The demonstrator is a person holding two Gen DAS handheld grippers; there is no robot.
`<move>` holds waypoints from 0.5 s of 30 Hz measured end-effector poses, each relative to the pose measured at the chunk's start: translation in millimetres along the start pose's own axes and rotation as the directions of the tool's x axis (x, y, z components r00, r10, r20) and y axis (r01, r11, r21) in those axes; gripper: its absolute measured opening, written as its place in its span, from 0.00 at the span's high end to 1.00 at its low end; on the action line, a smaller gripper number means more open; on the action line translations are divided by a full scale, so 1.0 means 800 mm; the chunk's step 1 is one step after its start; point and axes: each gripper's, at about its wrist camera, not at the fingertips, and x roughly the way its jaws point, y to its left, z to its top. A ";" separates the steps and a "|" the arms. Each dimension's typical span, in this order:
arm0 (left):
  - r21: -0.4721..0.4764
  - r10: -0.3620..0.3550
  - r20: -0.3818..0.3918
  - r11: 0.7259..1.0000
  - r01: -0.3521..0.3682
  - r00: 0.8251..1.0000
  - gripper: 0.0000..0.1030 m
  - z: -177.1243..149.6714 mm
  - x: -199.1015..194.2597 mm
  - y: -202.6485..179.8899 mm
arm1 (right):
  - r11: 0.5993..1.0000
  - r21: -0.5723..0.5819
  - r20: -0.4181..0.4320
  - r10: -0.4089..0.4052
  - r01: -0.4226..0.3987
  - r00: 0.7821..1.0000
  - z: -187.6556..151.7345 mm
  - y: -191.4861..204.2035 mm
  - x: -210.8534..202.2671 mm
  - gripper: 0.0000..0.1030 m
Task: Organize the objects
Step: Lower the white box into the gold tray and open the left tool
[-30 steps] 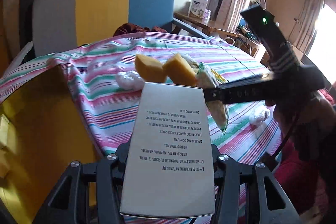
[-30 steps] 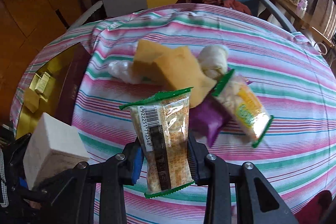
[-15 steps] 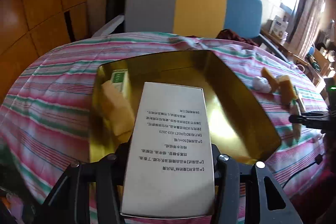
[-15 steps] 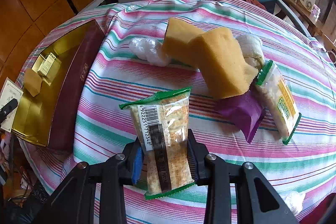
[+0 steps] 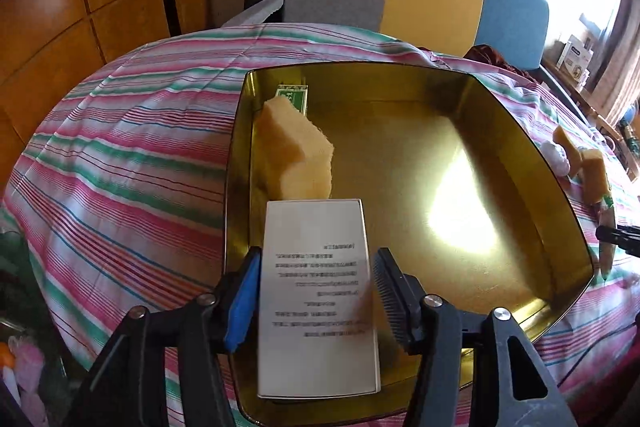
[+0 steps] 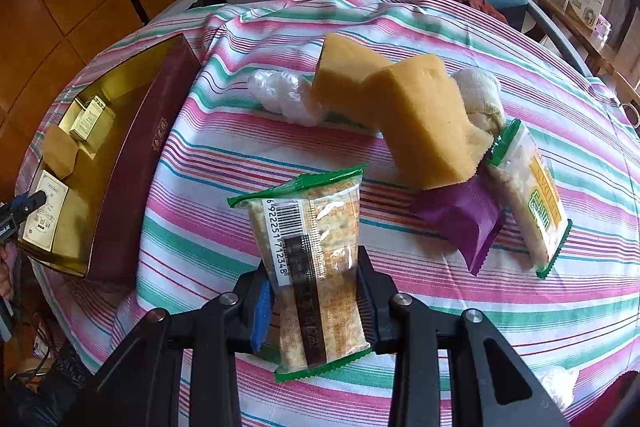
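Two grippers loaded. Left gripper [image 5: 316, 297] jaws opening, releasing box [image 5: 318, 297] into tin [image 5: 560, 195]; right gripper [image 6: 316, 301] clenched on snack [image 6: 312, 267]. Next: withdraw left, carry snack to tin.

1. The left gripper [image 5: 316, 291], black with a blue pad on one finger and a ribbed pad on the other, points steeply down; its jaws are opening, with a white printed cardboard box [image 5: 318, 295] between them and a gap showing at the ribbed side.
2. The right gripper [image 6: 316, 301], black and angled down, is clamped on a clear green-edged snack packet [image 6: 310, 267], both pads pressing its sides.
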 end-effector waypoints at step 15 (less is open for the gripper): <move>0.028 0.097 0.107 0.995 -0.101 0.989 0.39 -0.007 -0.044 0.011 | 0.993 0.102 0.090 0.050 -0.059 0.995 0.013 -0.001 -0.033 0.66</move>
